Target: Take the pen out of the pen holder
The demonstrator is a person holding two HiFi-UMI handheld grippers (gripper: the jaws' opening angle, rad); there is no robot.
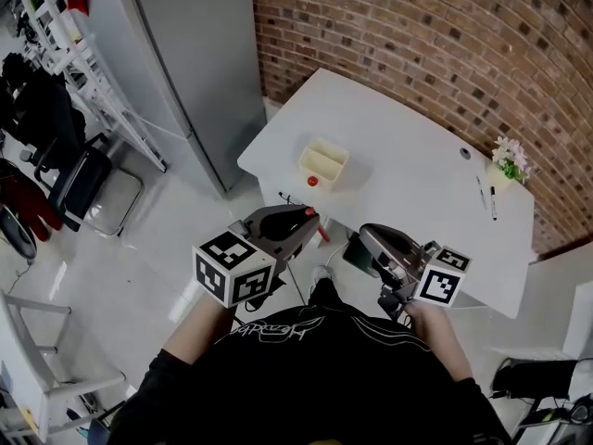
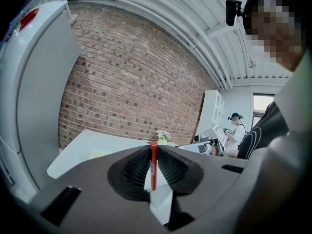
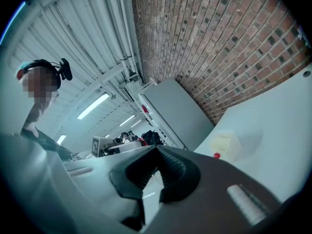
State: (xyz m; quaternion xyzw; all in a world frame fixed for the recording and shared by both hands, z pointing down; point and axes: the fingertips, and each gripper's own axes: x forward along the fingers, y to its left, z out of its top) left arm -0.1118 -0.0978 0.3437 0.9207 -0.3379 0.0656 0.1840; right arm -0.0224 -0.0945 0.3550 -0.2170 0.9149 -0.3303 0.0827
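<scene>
The cream pen holder [image 1: 324, 163] stands near the front edge of the white table [image 1: 408, 184]; it also shows in the right gripper view [image 3: 225, 144]. A small red round thing [image 1: 312, 181] lies against its near side. My left gripper [image 1: 306, 222] is off the table, just short of its edge, and is shut on a red pen [image 2: 153, 165] that stands upright between the jaws [image 2: 153, 148]. My right gripper [image 1: 368, 236] hovers beside it to the right, below the table edge, with its jaws closed together and nothing in them [image 3: 156, 150].
Two dark pens [image 1: 490, 202] and a small flower pot [image 1: 508, 163] sit at the table's right end. A brick wall [image 1: 445, 35] backs the table, and a tall grey cabinet [image 1: 195, 54] stands to its left. Chairs and racks [image 1: 88, 184] crowd the left. Another person [image 2: 237, 128] stands further off.
</scene>
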